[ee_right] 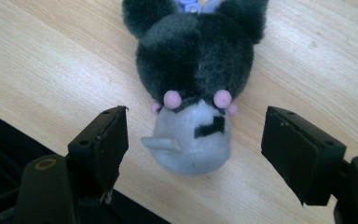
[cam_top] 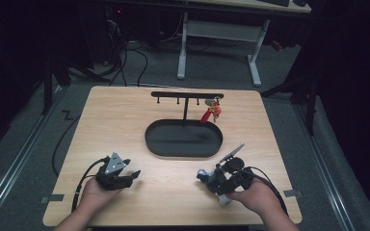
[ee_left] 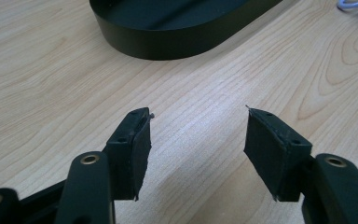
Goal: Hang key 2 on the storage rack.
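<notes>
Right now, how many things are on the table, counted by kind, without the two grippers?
Plush toy charm, grey and black, lying between the open jaws of the right gripper: 1
Red charm hanging on the stand: 1
Black hook stand: 1
Black oval tray: 1
Total: 4

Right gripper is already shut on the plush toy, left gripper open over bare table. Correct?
Not quite. In the right gripper view the right gripper is open: its jaws stand apart on either side of the plush toy, not touching it. The left gripper is open over bare table, as you said.
</notes>
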The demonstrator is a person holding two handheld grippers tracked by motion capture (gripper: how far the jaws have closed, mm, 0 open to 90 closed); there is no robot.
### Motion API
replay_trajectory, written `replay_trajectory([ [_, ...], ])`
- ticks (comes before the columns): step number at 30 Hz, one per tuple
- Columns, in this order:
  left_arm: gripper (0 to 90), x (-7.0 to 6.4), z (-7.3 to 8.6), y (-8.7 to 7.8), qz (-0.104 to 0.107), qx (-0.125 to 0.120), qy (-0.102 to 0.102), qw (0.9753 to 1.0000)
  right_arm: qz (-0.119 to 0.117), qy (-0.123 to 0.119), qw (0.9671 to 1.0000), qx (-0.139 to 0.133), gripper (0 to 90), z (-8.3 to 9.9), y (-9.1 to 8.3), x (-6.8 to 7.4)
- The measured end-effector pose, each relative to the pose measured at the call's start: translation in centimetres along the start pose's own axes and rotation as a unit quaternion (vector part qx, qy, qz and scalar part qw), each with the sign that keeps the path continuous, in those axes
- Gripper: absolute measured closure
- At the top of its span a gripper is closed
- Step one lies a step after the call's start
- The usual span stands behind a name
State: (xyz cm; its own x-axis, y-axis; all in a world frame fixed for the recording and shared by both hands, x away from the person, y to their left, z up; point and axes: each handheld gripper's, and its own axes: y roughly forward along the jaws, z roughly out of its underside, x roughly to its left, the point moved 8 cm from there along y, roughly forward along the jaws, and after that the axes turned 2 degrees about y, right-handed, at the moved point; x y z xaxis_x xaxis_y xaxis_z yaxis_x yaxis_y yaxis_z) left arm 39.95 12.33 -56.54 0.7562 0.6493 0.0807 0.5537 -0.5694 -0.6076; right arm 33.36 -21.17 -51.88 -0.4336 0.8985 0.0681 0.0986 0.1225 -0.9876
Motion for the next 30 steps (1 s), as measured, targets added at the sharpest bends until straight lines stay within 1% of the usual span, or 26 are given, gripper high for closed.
replay_trajectory([
  [4,40.8,0.1,0.0,-0.1,0.000,-0.002,-0.003,1.0000,0.000,0.002,0.9999,0.010,23.2,-0.1,1.1,0.2],
  [6,40.8,0.2,0.0,-0.1,-0.001,-0.002,-0.003,1.0000,-0.001,-0.003,0.9998,0.018,23.5,-0.1,1.8,0.3],
  [7,40.8,0.2,0.0,-0.1,0.000,-0.002,-0.003,1.0000,-0.001,-0.010,0.9997,0.022,23.6,-0.1,2.2,0.3],
  [9,40.8,0.2,0.0,-0.2,0.000,-0.002,-0.004,1.0000,0.000,-0.010,0.9995,0.030,24.2,0.1,2.9,0.5],
  [10,40.8,0.2,0.0,-0.2,0.000,-0.002,-0.003,1.0000,0.003,-0.015,0.9992,0.036,25.4,0.2,3.5,0.5],
  [13,40.8,0.2,0.1,-0.2,0.001,0.000,-0.003,1.0000,0.006,-0.014,0.9990,0.041,27.2,0.4,3.9,0.5],
  [14,40.7,0.2,0.1,-0.2,0.001,0.000,-0.003,1.0000,0.009,-0.015,0.9990,0.041,29.8,0.4,4.1,0.3],
  [15,40.7,0.2,0.1,-0.2,0.001,0.000,-0.003,1.0000,0.009,-0.015,0.9990,0.041,29.8,0.4,4.1,0.3],
  [16,40.7,0.2,0.1,-0.2,0.001,0.000,-0.003,1.0000,0.010,-0.017,0.9990,0.041,31.8,0.4,4.1,0.2],
  [19,40.7,0.3,0.1,-0.1,0.001,0.000,-0.004,1.0000,0.011,-0.013,0.9991,0.038,36.6,0.4,4.0,0.0],
  [20,40.6,0.3,0.1,-0.1,0.001,0.000,-0.004,1.0000,0.010,-0.018,0.9991,0.038,38.1,0.3,4.1,-0.1],
  [21,40.6,0.3,0.1,-0.1,0.001,0.000,-0.004,1.0000,0.010,-0.018,0.9991,0.038,38.1,0.3,4.1,-0.1],
  [22,40.6,0.3,0.1,-0.1,0.001,0.000,-0.003,1.0000,0.010,-0.008,0.9991,0.040,39.9,0.4,4.1,0.1],
  [23,40.6,0.3,0.1,-0.1,0.001,0.000,-0.004,1.0000,0.008,-0.014,0.9991,0.039,40.7,0.3,4.2,0.0],
  [26,40.6,0.3,0.1,-0.1,0.001,0.000,-0.004,1.0000,0.009,-0.020,0.9990,0.040,43.4,0.3,4.3,0.0],
  [27,40.6,0.3,0.1,-0.1,0.001,0.000,-0.004,1.0000,0.007,-0.010,0.9990,0.042,44.6,0.3,4.3,0.2],
  [28,40.6,0.3,0.1,-0.1,0.001,0.000,-0.004,1.0000,0.008,-0.030,0.9988,0.038,46.3,0.2,4.4,0.0],
  [30,40.6,0.3,0.1,-0.1,0.001,0.000,-0.004,1.0000,0.008,-0.025,0.9990,0.037,48.2,0.2,4.1,0.1],
])
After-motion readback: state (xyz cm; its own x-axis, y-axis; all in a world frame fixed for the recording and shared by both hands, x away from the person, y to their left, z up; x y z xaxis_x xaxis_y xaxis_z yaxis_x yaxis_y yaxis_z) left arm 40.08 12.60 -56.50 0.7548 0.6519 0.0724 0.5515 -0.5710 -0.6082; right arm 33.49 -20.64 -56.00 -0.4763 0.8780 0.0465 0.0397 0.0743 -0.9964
